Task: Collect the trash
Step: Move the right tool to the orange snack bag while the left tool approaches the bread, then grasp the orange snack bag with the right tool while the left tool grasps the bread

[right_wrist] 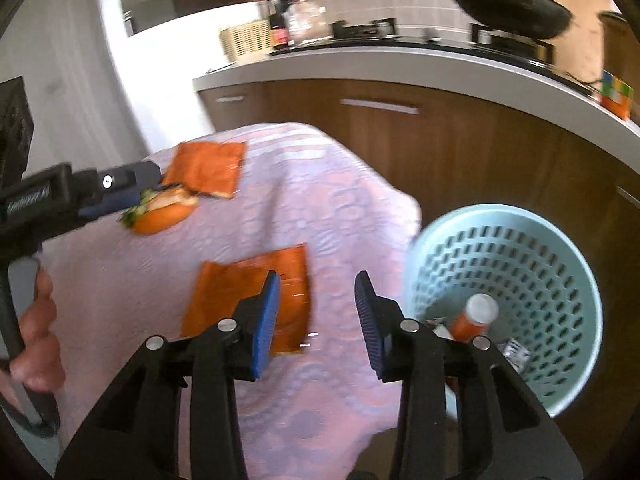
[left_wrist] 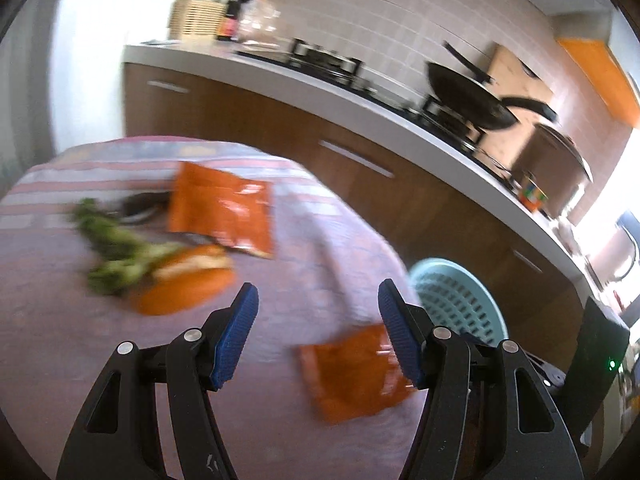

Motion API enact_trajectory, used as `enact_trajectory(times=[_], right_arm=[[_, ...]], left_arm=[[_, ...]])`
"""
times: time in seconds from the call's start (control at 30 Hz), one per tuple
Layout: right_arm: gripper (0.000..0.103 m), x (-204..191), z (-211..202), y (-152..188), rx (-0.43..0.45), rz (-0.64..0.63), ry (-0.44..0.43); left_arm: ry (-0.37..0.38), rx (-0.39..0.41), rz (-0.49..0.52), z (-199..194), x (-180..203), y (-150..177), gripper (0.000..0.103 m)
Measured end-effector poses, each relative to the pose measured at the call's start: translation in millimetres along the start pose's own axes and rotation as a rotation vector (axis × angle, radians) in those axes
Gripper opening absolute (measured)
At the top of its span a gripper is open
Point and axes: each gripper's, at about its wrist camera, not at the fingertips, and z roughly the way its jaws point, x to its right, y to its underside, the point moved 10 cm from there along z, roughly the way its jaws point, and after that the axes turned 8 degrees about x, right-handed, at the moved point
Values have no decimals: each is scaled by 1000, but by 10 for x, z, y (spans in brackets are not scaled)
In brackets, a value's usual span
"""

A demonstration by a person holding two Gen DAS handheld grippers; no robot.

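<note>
My right tongs (right_wrist: 316, 300) and left tongs (left_wrist: 318, 312) both stand apart, empty. Near wrapper (right_wrist: 250, 300) lies flat at the cloth (right_wrist: 320, 184) edge, left of the bin (right_wrist: 520, 232). Risk: pads skid off the foil, or snag cloth and drag it.

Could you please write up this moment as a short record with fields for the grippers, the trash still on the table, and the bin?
left gripper: open, empty, above the tablecloth
right gripper: open, empty, over the near orange packet
far orange packet: flat on the cloth, further back
carrot piece with greens: on the cloth, beside the far packet
basket: light blue, perforated, beside the table
basket contents: orange bottle with white cap; other small items, unclear
</note>
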Motion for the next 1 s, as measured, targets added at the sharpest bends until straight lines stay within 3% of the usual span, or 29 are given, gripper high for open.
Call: enact_trajectory(times=[0.17,0.23,0.3,0.53,0.7,0.83,0.9,1.0], right_arm=[[36,-253,39,120,-27,-32,-90],[45,-275,76,175,-47,-33,-88],[51,-280,126,219,-59,-28,-83],[53,-336,323,309,-99,-21,-87],[53,-349,376,327,-102,-33,-83],[52,-329,391,316,-97,-32,-77],[52,-321,401,316,-96,-27,-77],[52,-324,400,318,-94,-27,-78]], left_arm=[[-98,-1,-47,-94,-617,58,62],[-110,-11,-87,-79,-814,69,62],[-126,-20,-93,-44,-934,65,62],[-165,-81,-34,221,-1045,81,69],[-78,-124,-52,351,-909,172,64],[31,-183,-85,412,-702,306,43],[90,-197,-107,400,-583,343,42],[30,-177,-69,362,-579,339,48]])
